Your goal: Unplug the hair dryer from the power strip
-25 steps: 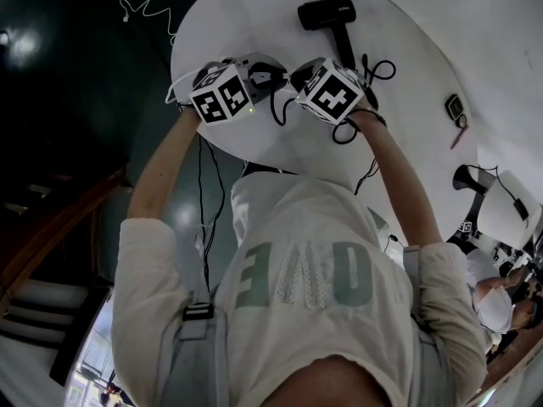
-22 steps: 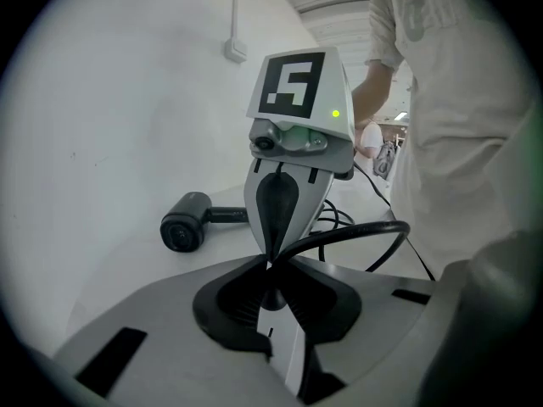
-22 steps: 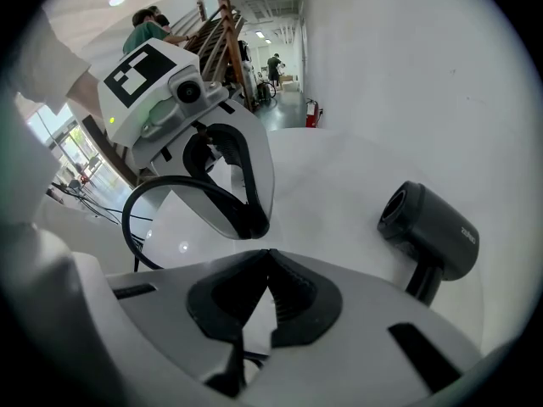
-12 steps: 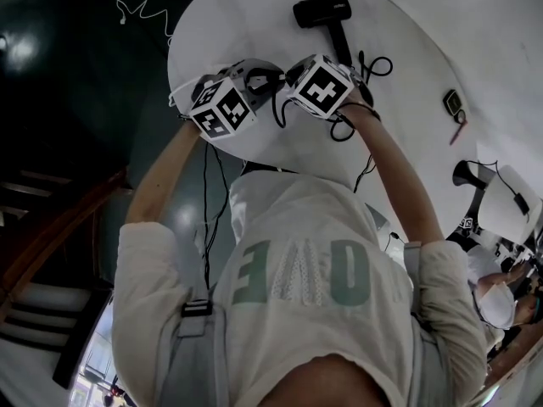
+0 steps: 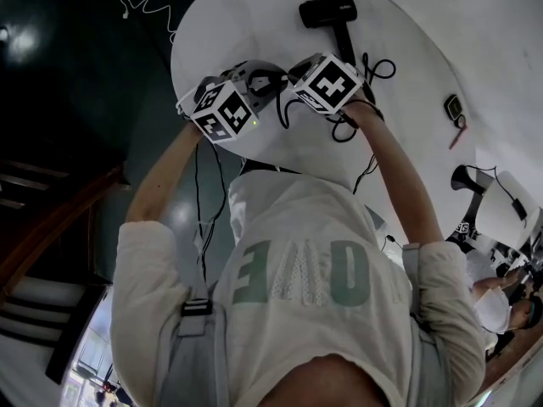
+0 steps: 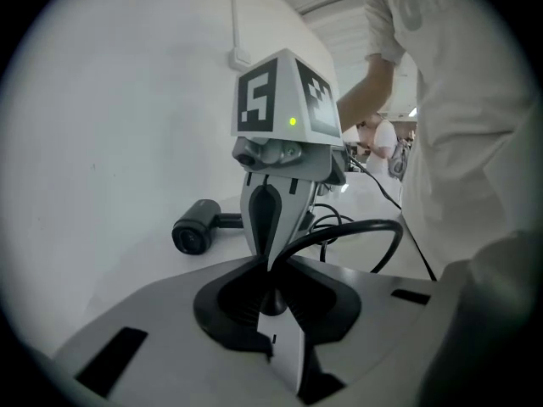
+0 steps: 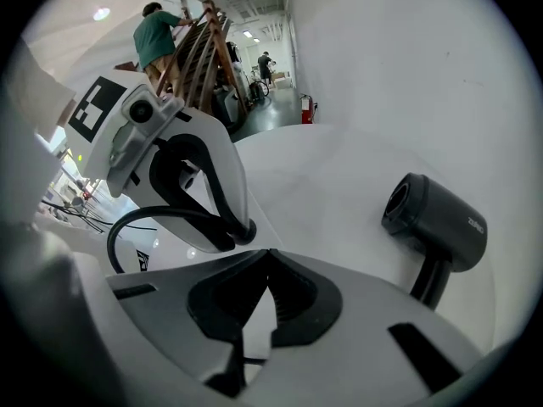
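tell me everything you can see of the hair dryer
The hair dryer is matte black, plastic by the look: a short round barrel on a straight handle. It lies flat on the white round table, near its far edge. Its black cord loops from the handle end. Only the table touches it.

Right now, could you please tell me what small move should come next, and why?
Probably ease the left hand-held gripper back a little, grip kept: its jaws are shut on the black cable, which loops slack beside the right hand-held gripper.
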### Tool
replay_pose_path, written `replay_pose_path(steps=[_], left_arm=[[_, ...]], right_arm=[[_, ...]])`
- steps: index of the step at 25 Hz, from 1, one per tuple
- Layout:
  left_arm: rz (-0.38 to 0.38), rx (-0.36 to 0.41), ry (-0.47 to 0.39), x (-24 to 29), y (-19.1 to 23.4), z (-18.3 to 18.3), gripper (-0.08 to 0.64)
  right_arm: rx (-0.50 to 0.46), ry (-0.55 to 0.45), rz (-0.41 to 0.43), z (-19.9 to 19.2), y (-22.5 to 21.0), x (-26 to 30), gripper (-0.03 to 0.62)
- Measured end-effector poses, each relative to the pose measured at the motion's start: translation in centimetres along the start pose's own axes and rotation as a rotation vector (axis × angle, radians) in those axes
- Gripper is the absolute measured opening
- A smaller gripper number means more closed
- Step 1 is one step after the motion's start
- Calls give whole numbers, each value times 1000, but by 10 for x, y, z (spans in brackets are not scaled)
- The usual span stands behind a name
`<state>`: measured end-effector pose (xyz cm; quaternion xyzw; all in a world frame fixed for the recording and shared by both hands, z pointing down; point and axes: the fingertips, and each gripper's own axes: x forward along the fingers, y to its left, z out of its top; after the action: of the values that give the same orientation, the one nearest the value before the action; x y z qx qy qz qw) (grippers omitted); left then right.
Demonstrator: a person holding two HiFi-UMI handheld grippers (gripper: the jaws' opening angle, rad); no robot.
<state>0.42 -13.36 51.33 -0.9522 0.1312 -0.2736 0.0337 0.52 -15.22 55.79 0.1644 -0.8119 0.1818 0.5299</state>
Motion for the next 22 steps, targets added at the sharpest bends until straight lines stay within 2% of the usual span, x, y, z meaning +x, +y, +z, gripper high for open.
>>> replay_pose_path(steps=[5,7,13,14,17,18,22], left_arm=[[32,-182,-76,-4,8,1,52],[43,-214,-96,-7,10,1,49],[59,-275,-118,-9,16,1,44],[55,-267,-114,-9,15,2,44],[51,-163,-71,-9,7,3,43],[54,-154,-66,-9,7,3,43],[68,-242,-85,-12,9,-2,43]], right_arm=[[-12,-20,7,1,2,2,20],[-20,-18,8,3,2,1,20],[-35,-27,5,3,2,1,18],[-53,-16,4,3,3,1,18],[-135,34,17,5,13,3,20],[-146,39,20,5,13,3,20],[-134,35,26,6,14,4,18]])
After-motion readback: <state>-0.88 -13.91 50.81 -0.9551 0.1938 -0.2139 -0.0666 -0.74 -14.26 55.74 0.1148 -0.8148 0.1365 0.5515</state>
